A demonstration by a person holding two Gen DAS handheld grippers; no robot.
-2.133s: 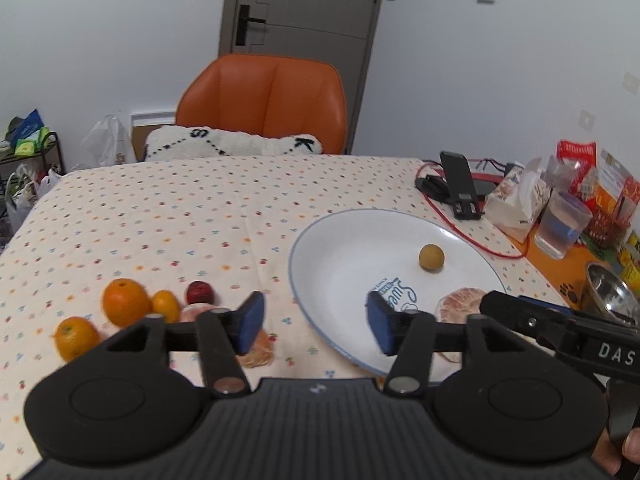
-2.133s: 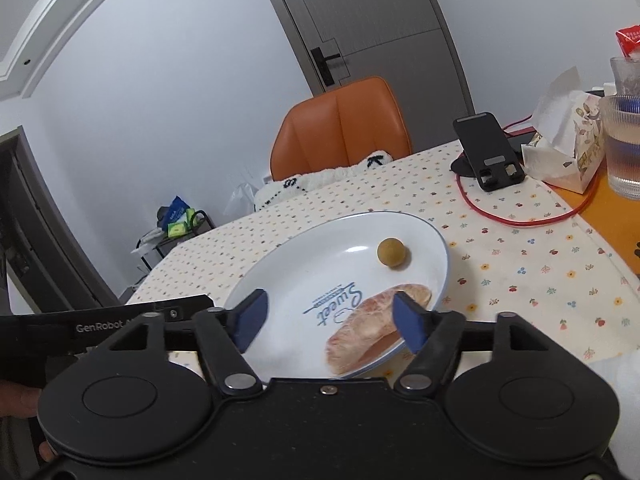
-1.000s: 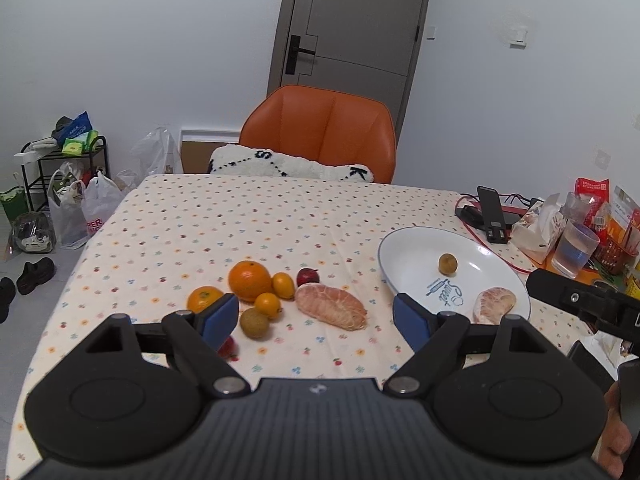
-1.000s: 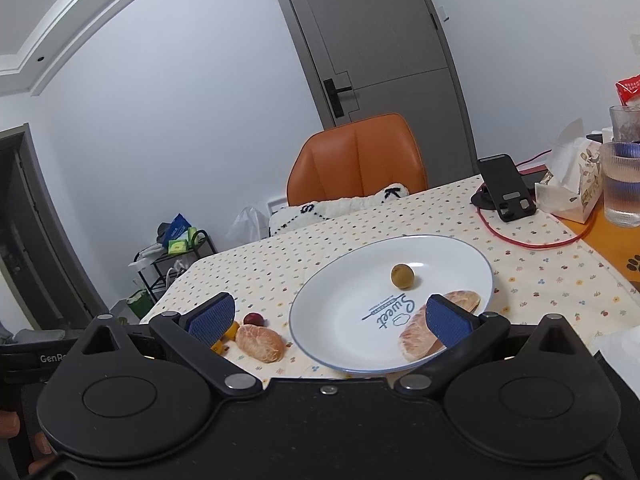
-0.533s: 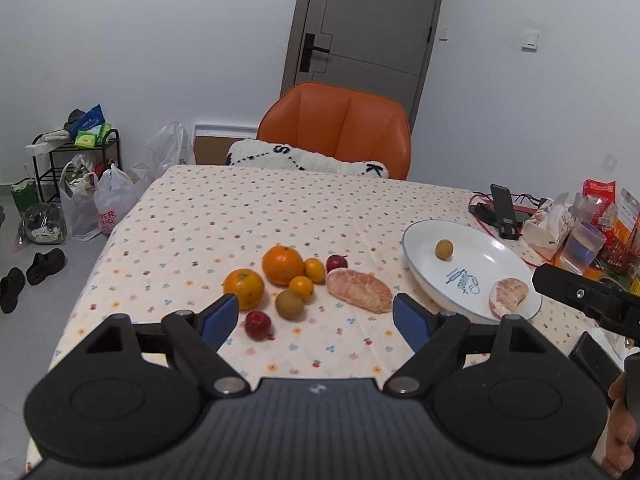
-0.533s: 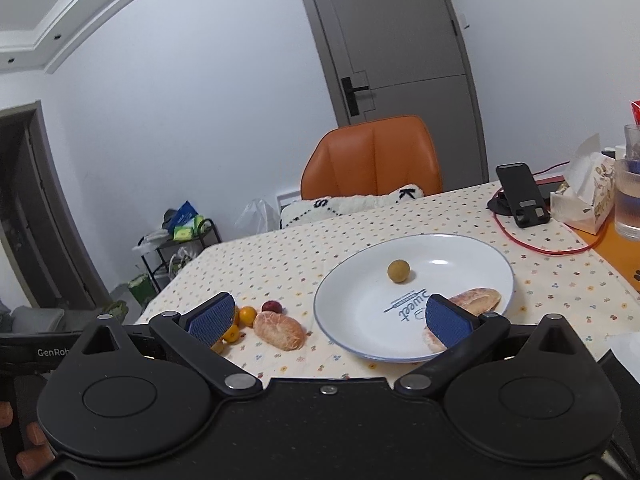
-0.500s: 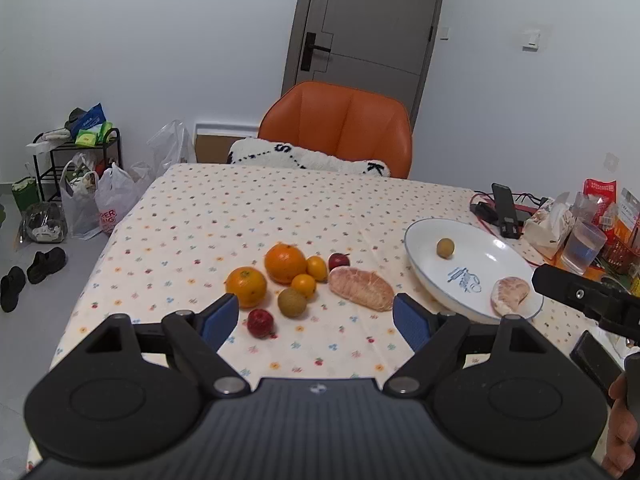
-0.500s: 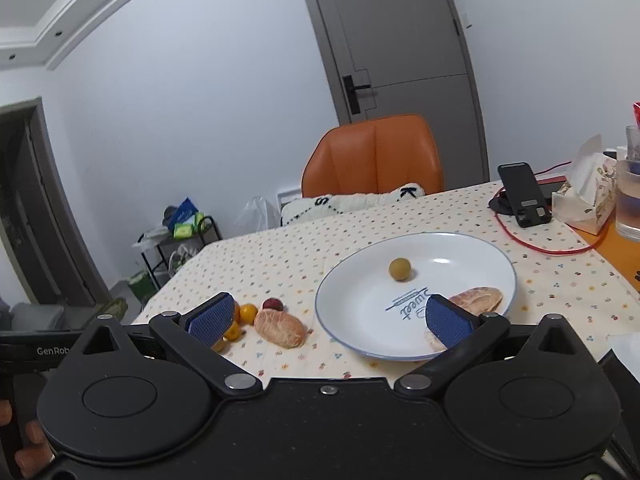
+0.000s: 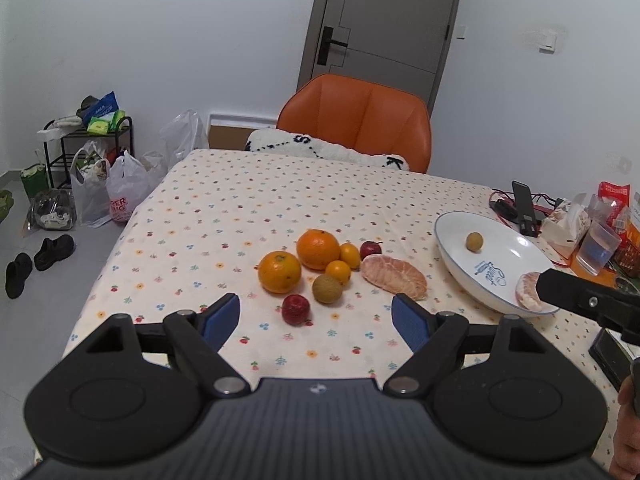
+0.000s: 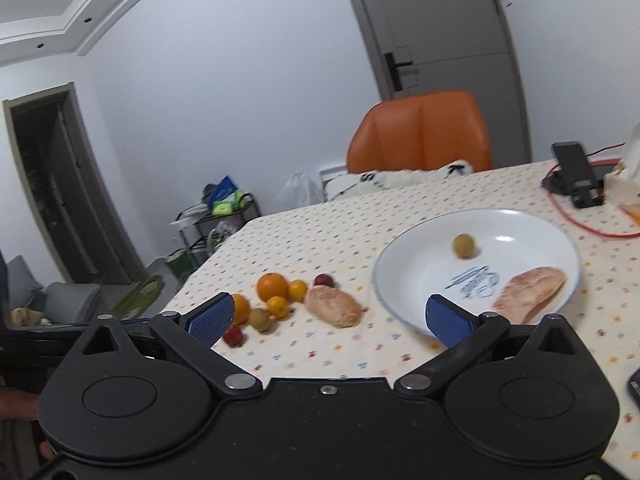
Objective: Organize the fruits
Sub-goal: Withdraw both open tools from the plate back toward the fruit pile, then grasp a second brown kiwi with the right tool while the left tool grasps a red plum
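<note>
A white plate point(image 9: 516, 246) point(image 10: 520, 236) on the dotted tablecloth holds a small yellow-brown fruit point(image 9: 474, 242) point(image 10: 464, 245) and a peeled pomelo piece point(image 9: 527, 292) point(image 10: 530, 288). Left of the plate lies a cluster: two oranges point(image 9: 318, 249) point(image 9: 279, 272), small kumquats point(image 9: 338, 271), two red fruits point(image 9: 296, 309) point(image 9: 370, 249), a brown round fruit point(image 9: 327, 288) and another peeled pomelo piece point(image 9: 393, 276) point(image 10: 333, 306). My left gripper point(image 9: 316, 322) is open, held back above the near table edge. My right gripper point(image 10: 330, 316) is open too, empty, facing the gap between cluster and plate.
An orange chair point(image 9: 356, 120) stands at the far side. At the right are a phone stand point(image 9: 525, 208) with red cable, a tissue pack point(image 9: 568, 224), a plastic cup point(image 9: 598, 248) and snack bags. Floor, bags and a rack point(image 9: 88, 152) lie left of the table.
Both grippers have pulled back from the plate and opened wider. The right view has swung left, bringing the fruit cluster into sight. The pomelo piece stays on the plate.
</note>
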